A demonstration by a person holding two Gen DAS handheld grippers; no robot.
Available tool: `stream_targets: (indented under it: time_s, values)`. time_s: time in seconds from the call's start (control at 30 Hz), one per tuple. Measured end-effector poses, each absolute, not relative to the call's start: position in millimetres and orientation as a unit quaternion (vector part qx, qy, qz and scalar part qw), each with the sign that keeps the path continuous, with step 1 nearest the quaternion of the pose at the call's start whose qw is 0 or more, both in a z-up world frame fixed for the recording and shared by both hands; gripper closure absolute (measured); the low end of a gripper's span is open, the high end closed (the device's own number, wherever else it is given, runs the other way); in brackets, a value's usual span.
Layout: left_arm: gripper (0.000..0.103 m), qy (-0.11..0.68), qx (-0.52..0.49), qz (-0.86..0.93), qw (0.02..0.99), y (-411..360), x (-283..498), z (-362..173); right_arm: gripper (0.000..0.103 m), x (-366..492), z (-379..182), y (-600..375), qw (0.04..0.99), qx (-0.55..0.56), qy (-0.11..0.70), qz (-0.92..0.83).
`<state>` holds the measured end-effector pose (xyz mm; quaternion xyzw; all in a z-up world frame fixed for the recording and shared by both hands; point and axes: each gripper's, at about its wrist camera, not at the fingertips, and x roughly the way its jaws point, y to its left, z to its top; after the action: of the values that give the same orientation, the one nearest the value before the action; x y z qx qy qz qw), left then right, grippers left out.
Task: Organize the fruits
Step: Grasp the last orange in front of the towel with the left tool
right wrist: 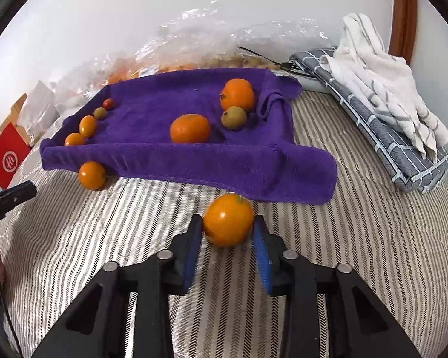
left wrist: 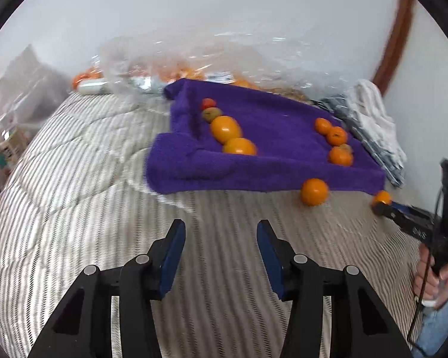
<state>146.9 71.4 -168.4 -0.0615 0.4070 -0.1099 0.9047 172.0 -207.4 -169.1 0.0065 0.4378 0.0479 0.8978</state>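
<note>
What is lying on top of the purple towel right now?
On the purple towel: a left-edge row of two orange fruits, a green-brown fruit and a small red one; toward the right, two oranges and a green-brown fruit. Anything beneath is hidden.

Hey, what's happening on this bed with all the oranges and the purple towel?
A person holding two handheld claws is sorting fruit on a purple towel spread over a striped bed. The right claw brackets an orange lying just off the towel's front edge; whether it is clamped is unclear. The left claw hangs open over the bedding, empty. Another loose orange lies off the towel; the remaining fruit sits on it in two groups.
</note>
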Motion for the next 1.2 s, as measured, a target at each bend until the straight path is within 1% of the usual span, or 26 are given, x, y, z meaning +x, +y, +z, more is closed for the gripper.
stream_targets:
  time_s: [0.17,0.33,0.5,0.6,0.73,1.07,1.1,1.2]
  values:
    - [0.056,0.41,-0.035,-0.114,0.904,42,151,-165,0.07,165,-163,-217,0.906,0.026,0.421,0.038]
    - [0.056,0.426,-0.071,-0.167,0.886,10,163,-157,0.07,163,-162,-225,0.907,0.038,0.418,0.016]
    - [0.056,0.432,-0.035,-0.151,0.888,-29,181,-159,0.07,165,-163,-226,0.907,0.04,0.42,0.017]
    - [0.056,0.441,-0.038,-0.122,0.888,-35,193,-168,0.07,164,-163,-225,0.907,0.039,0.42,0.017]
    - [0.056,0.45,-0.05,-0.137,0.881,-38,201,-176,0.07,165,-164,-223,0.905,0.036,0.423,0.017]
    - [0.056,0.443,-0.033,-0.122,0.887,-41,206,-181,0.07,171,-167,-219,0.902,0.029,0.429,0.029]
    - [0.056,0.443,-0.027,-0.124,0.887,-42,206,-181,0.07,171,-168,-218,0.902,0.027,0.429,0.03]
    - [0.066,0.444,-0.023,-0.13,0.886,-44,206,-181,0.07,170,-168,-218,0.902,0.026,0.429,0.033]
